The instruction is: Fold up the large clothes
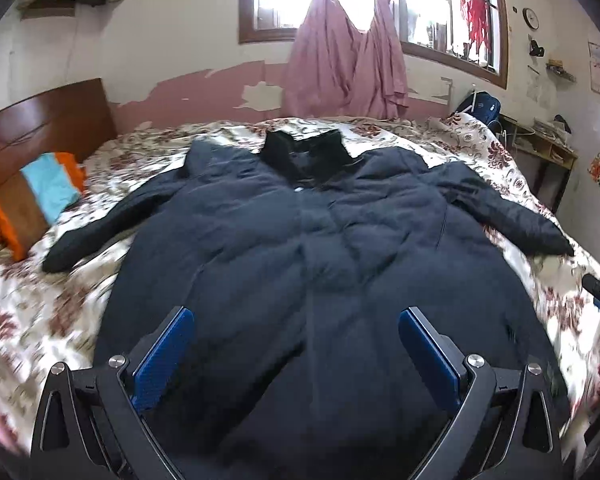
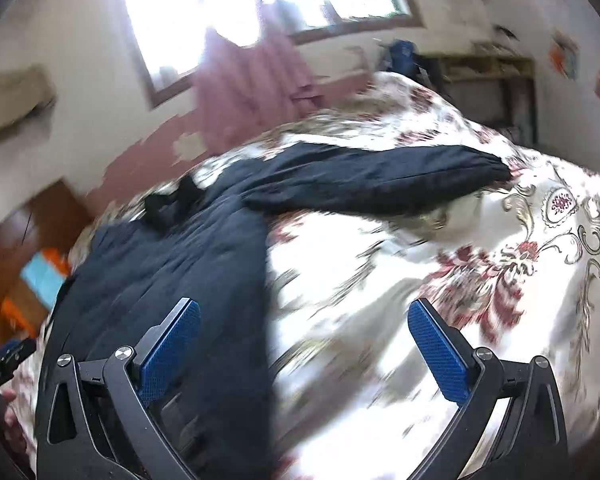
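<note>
Left gripper spread wide, nothing between its blue pads — dark navy coat lies flat directly ahead of it, collar at the far end, sleeves out to both sides on the floral bedspread. Right gripper likewise agape and empty; coat body ahead-left, one sleeve stretched ahead-right. No legible writing or brand anywhere.

home bedroom: bed, curtained window

Left black two-finger gripper with blue pads: jaws spread wide, empty. Right black blue-padded gripper: likewise wide apart, empty.
</note>
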